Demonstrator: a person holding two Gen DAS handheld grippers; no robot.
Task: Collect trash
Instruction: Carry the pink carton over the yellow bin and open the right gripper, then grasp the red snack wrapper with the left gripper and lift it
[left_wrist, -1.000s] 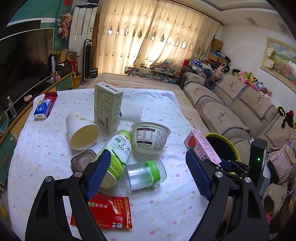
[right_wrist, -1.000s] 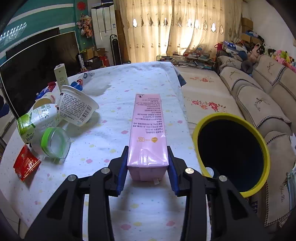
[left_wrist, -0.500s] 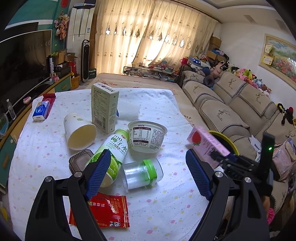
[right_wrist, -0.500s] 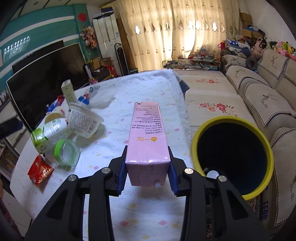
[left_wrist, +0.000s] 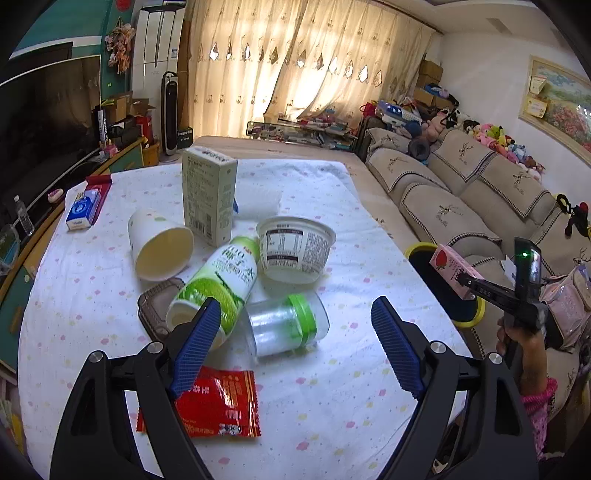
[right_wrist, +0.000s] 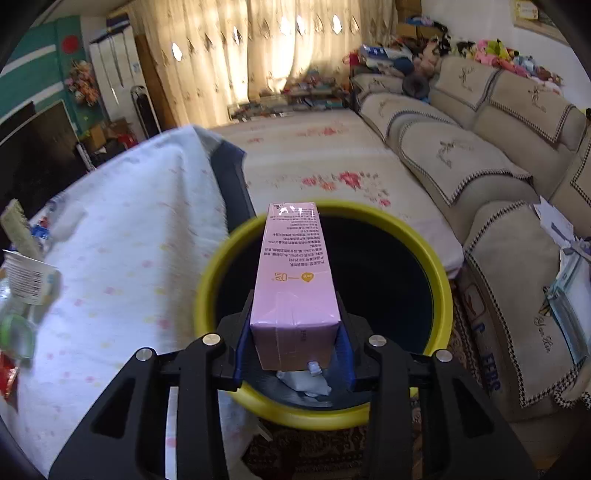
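Observation:
My right gripper (right_wrist: 293, 350) is shut on a pink carton (right_wrist: 295, 273) and holds it over the open yellow-rimmed bin (right_wrist: 439, 266) beside the table. The same carton (left_wrist: 452, 267) and bin (left_wrist: 419, 249) show at the right of the left wrist view. My left gripper (left_wrist: 295, 343) is open and empty above the table, with a clear jar with a green lid (left_wrist: 286, 323) between its fingers. A green bottle (left_wrist: 218, 284), a white tub (left_wrist: 295, 249), a paper cup (left_wrist: 160, 245), a tall box (left_wrist: 208, 195) and a red packet (left_wrist: 218, 404) lie on the spotted cloth.
A blue and white small box (left_wrist: 83, 208) lies at the table's far left. A dark plastic lid (left_wrist: 157, 308) sits by the bottle. A sofa (right_wrist: 498, 155) runs along the right behind the bin. A TV unit (left_wrist: 44, 122) stands left of the table.
My right gripper has carried the pink carton off the table to the right, over the bin. My left gripper has stayed open and moved slightly nearer the jar.

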